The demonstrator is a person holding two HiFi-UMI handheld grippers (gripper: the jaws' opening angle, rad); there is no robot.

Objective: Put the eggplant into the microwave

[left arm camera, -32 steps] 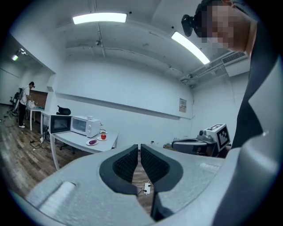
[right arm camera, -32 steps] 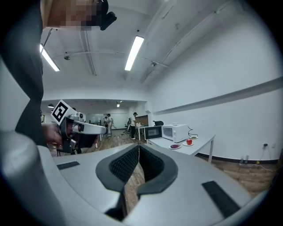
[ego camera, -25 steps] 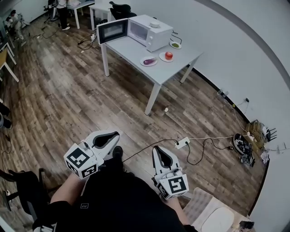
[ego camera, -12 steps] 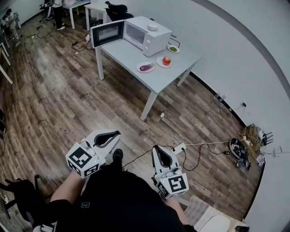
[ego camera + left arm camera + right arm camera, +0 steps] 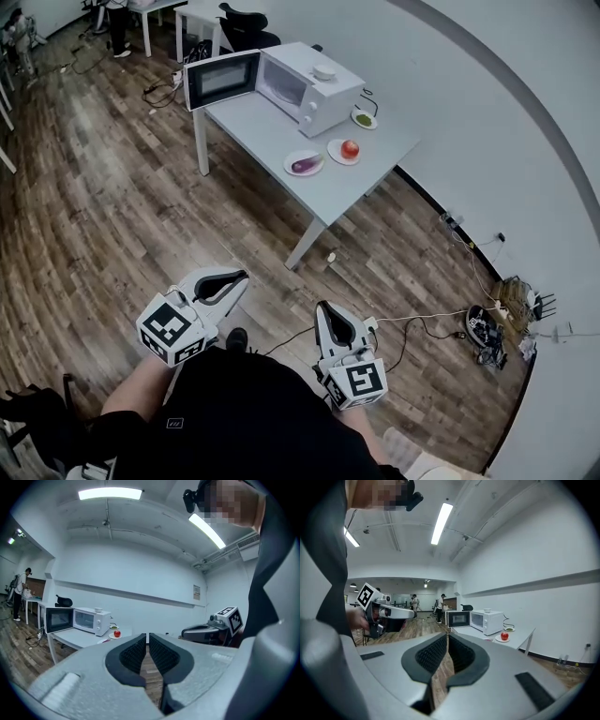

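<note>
Closer than a second ago, the table (image 5: 272, 131) sits lower in the head view. Left gripper (image 5: 223, 279) and right gripper (image 5: 336, 324) hang empty, jaws together; best open one on approach. Well ahead at 12 o'clock the eggplant (image 5: 304, 165) lies on its plate (image 5: 317, 172), the open-doored microwave (image 5: 309, 89) beyond at 11 o'clock

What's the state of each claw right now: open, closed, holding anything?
Left claw: closed, holding nothing.
Right claw: closed, holding nothing.
</note>
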